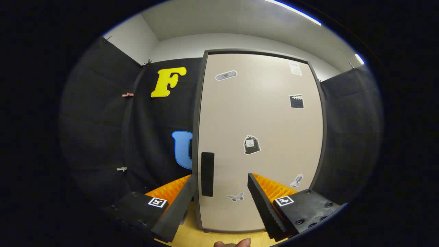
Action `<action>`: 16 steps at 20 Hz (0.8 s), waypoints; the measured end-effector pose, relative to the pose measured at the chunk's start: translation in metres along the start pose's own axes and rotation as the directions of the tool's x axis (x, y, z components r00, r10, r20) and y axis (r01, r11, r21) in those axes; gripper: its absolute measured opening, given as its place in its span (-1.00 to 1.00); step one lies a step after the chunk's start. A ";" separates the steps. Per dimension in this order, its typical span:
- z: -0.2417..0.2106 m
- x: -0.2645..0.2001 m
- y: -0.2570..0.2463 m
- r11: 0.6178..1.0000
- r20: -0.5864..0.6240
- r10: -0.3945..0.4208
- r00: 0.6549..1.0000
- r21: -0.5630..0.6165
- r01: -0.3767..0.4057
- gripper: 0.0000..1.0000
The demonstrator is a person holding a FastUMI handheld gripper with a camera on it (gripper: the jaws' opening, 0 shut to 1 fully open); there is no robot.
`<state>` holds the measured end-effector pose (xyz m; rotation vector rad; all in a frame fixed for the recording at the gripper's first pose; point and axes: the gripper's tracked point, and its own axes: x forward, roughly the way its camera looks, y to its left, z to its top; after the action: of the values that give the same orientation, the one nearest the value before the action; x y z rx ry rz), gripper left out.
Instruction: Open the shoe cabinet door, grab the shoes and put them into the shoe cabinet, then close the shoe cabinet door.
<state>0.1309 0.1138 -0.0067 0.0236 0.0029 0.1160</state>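
- The gripper [219,192] had its fingers spread wide with nothing between them, pointed level at the shoe cabinet door [260,137], which stood closed just ahead.
- The dark handle [207,174] sat beyond the left finger [178,206], near the door's left edge.
- A fingertip [236,243] (cut off) showed below, over the desk [192,235].
- Stickers [251,145] dotted the door.

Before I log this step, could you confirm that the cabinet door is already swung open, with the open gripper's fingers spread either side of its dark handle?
Not quite: the gripper view shows the cabinet door closed, flush in its frame. The rest holds: the gripper is open, its fingers spread, and the dark handle shows in the gap between them, beyond the tips and untouched.
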 end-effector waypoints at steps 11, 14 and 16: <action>-0.047 0.083 0.018 0.999 -0.056 -0.035 0.998 0.010 0.036 0.82; -0.050 0.094 0.019 0.997 -0.061 -0.054 0.997 0.045 0.057 0.48; -0.049 0.099 0.020 0.994 -0.056 -0.071 0.996 0.082 0.075 0.16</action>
<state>0.2267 0.1461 -0.0550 0.1045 0.0618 0.0435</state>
